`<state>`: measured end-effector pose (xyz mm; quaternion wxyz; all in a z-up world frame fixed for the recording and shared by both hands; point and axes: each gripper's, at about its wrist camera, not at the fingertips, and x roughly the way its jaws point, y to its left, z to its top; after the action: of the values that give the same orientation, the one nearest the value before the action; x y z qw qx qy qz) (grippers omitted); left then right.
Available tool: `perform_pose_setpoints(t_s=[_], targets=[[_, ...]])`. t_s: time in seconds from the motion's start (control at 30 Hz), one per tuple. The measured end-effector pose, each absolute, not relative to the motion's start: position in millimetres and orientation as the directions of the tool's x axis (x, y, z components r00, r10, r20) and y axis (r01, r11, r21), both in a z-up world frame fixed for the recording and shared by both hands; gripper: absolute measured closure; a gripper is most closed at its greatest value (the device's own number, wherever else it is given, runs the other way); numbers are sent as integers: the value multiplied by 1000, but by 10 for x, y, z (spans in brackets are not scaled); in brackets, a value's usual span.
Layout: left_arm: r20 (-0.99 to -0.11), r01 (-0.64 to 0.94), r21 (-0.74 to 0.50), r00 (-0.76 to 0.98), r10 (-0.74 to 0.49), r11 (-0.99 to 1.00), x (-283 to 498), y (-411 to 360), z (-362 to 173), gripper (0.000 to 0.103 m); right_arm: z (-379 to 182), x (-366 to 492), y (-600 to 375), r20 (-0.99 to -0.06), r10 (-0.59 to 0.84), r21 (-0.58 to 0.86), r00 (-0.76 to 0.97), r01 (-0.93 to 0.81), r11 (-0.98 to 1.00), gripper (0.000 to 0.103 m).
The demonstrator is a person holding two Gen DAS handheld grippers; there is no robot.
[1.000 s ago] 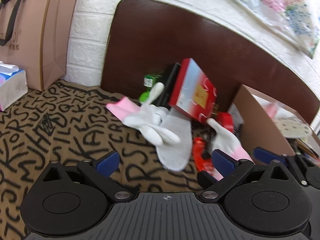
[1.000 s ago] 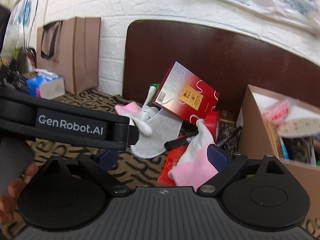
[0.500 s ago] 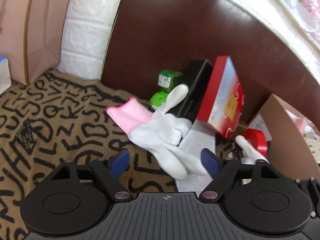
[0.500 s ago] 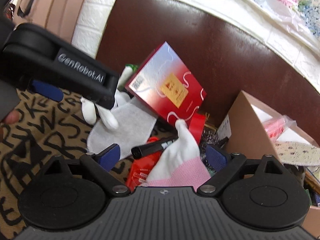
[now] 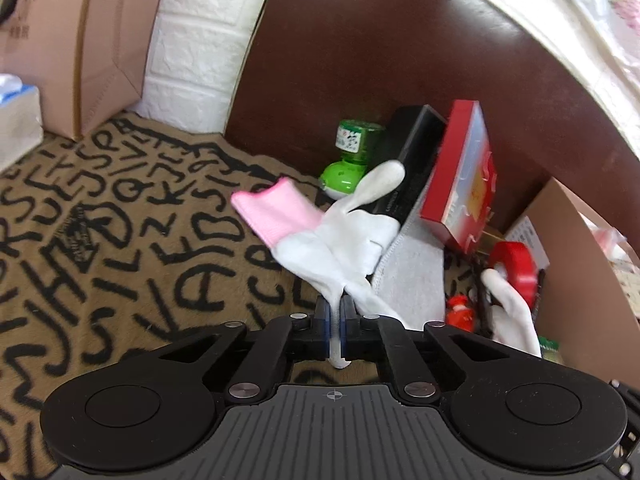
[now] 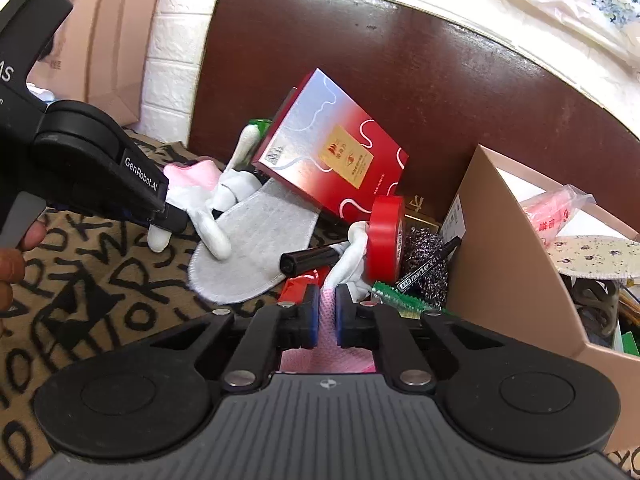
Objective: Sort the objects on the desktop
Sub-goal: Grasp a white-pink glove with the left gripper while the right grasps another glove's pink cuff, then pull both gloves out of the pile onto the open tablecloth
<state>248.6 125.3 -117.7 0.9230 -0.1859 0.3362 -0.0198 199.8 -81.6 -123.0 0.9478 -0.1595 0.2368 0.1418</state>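
Left wrist view: left gripper (image 5: pixel 335 312) is pinched on a finger of the first white glove (image 5: pixel 344 236), lying on the lettered cloth (image 5: pixel 100 240). Right gripper (image 6: pixel 327 312) jaws are closing on the pink cuff of the second glove (image 6: pixel 352 260), beside the red tape roll (image 6: pixel 386 236).

The small green plastic bottle (image 5: pixel 352 160) stands partly hidden behind the white glove with a pink cuff (image 5: pixel 320 236). The brown paper bag (image 5: pixel 76 40) runs off the frame's top. The black marker pen's (image 6: pixel 428 268) remaining print is unreadable.
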Motion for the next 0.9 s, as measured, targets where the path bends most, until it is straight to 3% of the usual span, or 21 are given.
perform_pose_setpoints(t_s=[0.27, 0.73, 0.77, 0.9], targets=[[-579, 72, -284, 782, -231, 956, 1624, 1036, -953, 103, -993, 1504, -1083, -495, 322, -89, 807, -416, 905, 96], [-662, 241, -225, 674, -329, 944, 221, 568, -1045, 98, -907, 332, -1594, -538, 449, 64, 714, -496, 866, 95], [-665, 247, -229, 666, -336, 942, 133, 541, -1062, 97, -920, 266, -1636, -545, 451, 73, 707, -495, 866, 95], [-683, 251, -223, 649, -335, 942, -88, 453, -1147, 74, -1010, 21, -1784, -576, 438, 91, 690, -479, 873, 95]])
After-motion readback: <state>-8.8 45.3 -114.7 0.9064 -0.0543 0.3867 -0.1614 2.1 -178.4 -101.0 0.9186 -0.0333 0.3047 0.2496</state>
